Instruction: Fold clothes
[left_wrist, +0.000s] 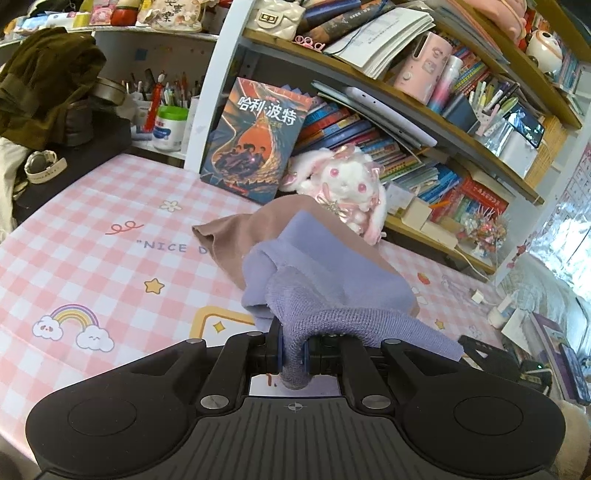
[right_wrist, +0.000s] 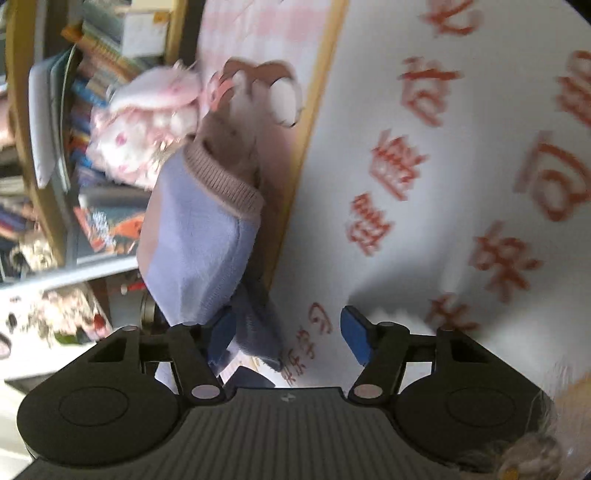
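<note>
Left gripper has its blue pads pressed together on a twisted fold of the lavender and mauve garment, which hangs lifted above the pink checked mat. The cloth bunches up from the pinch, and its mauve part trails toward the back edge of the mat, where a white and pink plush rabbit sits beside a book leaning against the shelves.

Over on the right wrist view, blurred and rolled sideways, the right gripper has its fingers spread wide. The same garment hangs beside its left blue pad; whether cloth and pad touch cannot be told. Its ribbed mauve cuff points away from the camera
</note>
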